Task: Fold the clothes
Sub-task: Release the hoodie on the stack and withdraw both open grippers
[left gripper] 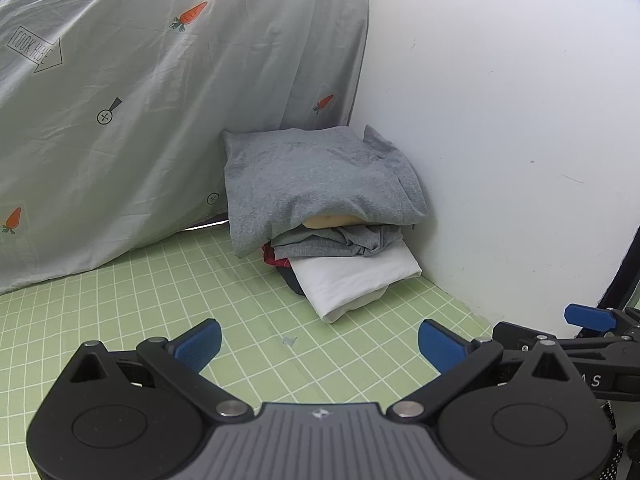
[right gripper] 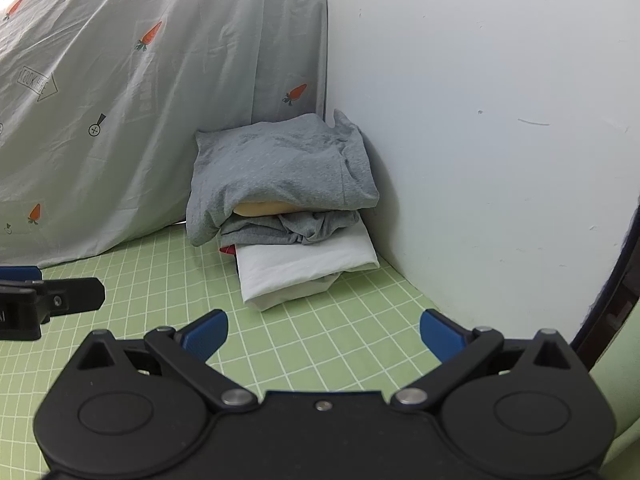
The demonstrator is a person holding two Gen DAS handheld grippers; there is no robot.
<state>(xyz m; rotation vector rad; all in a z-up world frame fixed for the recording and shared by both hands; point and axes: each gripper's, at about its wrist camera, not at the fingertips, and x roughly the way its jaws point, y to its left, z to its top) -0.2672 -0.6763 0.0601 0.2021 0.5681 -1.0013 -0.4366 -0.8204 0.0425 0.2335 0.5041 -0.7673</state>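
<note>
Both the left hand-held gripper (left gripper: 320,342) and the right hand-held gripper (right gripper: 324,330) gape wide and empty over the green white-gridded sheet (left gripper: 160,304); ahead, a stack of folded grey and white clothes (left gripper: 320,208) sits in the corner between the white wall (left gripper: 500,120) and the carrot-print grey curtain (left gripper: 120,120).

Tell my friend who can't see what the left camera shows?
A stack of folded clothes, grey on top and white at the bottom, sits in the corner on a green checked sheet. The left hand-held gripper is open and empty in front of it.

Both the left gripper (left gripper: 319,342) and right gripper (right gripper: 323,332) are black, with blue ribbed fingertips (left gripper: 199,345), silver pivot screws and round side discs; the left's centre plate is ridged grey
</note>
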